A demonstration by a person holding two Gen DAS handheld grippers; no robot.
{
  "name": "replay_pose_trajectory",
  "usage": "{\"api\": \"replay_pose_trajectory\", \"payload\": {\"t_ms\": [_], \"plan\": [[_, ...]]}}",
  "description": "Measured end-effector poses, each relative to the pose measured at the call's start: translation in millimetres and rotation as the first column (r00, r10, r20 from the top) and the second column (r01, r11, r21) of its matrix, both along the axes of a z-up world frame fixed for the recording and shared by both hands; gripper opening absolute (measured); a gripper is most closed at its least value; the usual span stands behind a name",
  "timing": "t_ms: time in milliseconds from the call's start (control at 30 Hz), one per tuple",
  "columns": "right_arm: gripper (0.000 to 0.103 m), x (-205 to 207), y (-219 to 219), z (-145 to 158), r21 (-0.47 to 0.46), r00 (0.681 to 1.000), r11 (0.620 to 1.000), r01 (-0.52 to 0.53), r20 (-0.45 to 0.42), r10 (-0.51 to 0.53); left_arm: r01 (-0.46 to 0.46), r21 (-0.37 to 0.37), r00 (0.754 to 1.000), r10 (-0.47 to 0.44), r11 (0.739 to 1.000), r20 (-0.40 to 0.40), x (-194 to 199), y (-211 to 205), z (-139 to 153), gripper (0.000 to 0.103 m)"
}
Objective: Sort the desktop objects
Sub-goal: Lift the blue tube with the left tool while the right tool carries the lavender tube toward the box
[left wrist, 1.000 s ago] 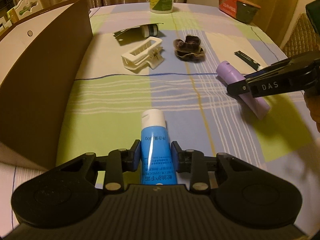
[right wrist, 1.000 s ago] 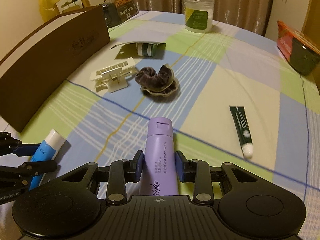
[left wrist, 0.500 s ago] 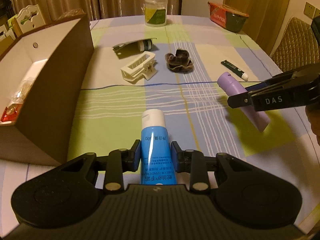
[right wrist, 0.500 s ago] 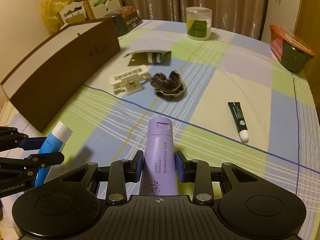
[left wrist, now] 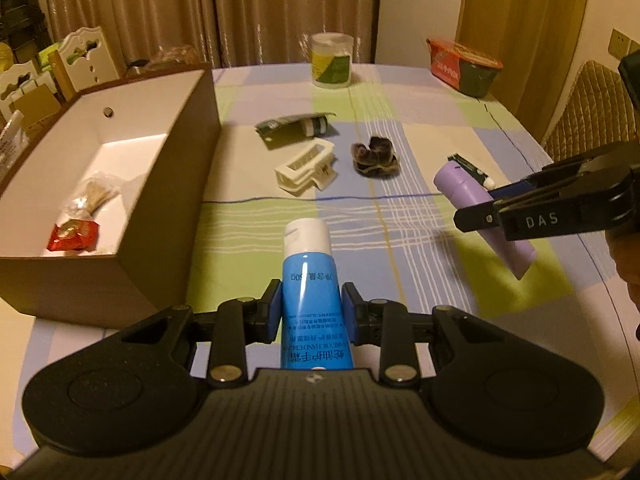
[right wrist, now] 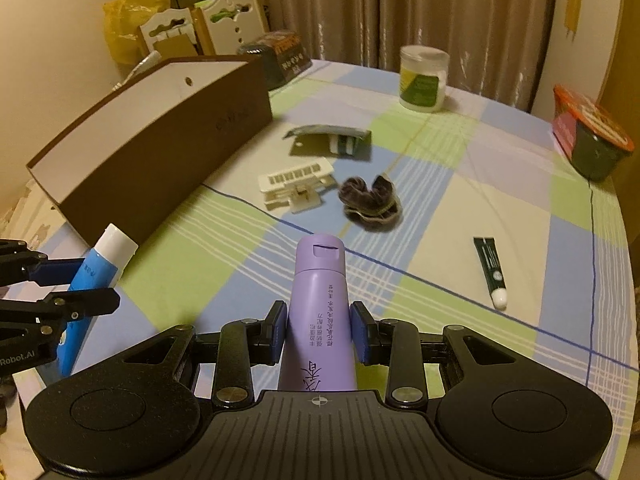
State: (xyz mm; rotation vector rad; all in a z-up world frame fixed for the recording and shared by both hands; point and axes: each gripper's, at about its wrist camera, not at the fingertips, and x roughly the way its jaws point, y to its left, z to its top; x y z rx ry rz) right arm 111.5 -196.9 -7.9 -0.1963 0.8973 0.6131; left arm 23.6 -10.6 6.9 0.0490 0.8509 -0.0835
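Note:
My left gripper (left wrist: pixel 310 306) is shut on a blue hand-cream tube (left wrist: pixel 310 280) with a white cap, held in the air above the checked tablecloth. That same blue tube (right wrist: pixel 94 276) shows at the left of the right wrist view. My right gripper (right wrist: pixel 319 326) is shut on a purple bottle (right wrist: pixel 320 300), also lifted; the purple bottle (left wrist: pixel 480 204) appears at the right of the left wrist view. An open brown box (left wrist: pixel 168 184) with a white inside stands to the left, holding a red packet (left wrist: pixel 74 236) and a clear bag (left wrist: pixel 92 200).
On the cloth lie a white hair claw clip (left wrist: pixel 306 164), a dark scrunchie (left wrist: pixel 374 156), a green packaged item (left wrist: pixel 296 126) and a small dark green tube (right wrist: pixel 490 270). A lidded jar (left wrist: pixel 332 60) and a red-rimmed bowl (left wrist: pixel 466 66) stand at the far side. Chairs ring the table.
Both grippers have risen with their tubes, so the table looks farther away. The left view now looks down into the brown box.

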Motion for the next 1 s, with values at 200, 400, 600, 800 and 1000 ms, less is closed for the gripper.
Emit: {"api": "replay_pose_trajectory", "payload": {"t_ms": [200,400,600,800,1000], "plan": [[0.033,-7.0,11.2,10.6,0.005,0.999,0.999,-0.037,0.021,0.037,-0.03,-0.004,0.999,0.031,1.0,0.026,-9.7,8.6,11.6,0.026],[0.033,-16.6,29.4,18.3,0.015,0.996,0.996,-0.087,0.035,0.086,-0.067,-0.009,0.997,0.068,0.998,0.04,-24.1,21.2,18.9,0.026],[0.033,-27.6,61.7,22.0,0.033,0.989,0.989,-0.147,0.041,0.145,-0.114,-0.001,0.993,0.114,0.993,0.042,-42.6,43.1,24.4,0.026],[0.033,-37.6,93.1,21.1,0.04,0.979,0.979,-0.202,0.043,0.2,-0.174,0.013,0.984,0.174,0.985,0.033,-62.3,70.2,25.2,0.026],[0.033,-44.9,117.1,18.9,0.041,0.97,0.97,-0.24,0.039,0.238,-0.235,0.024,0.972,0.235,0.972,0.021,-82.7,96.1,22.8,0.026]]}}
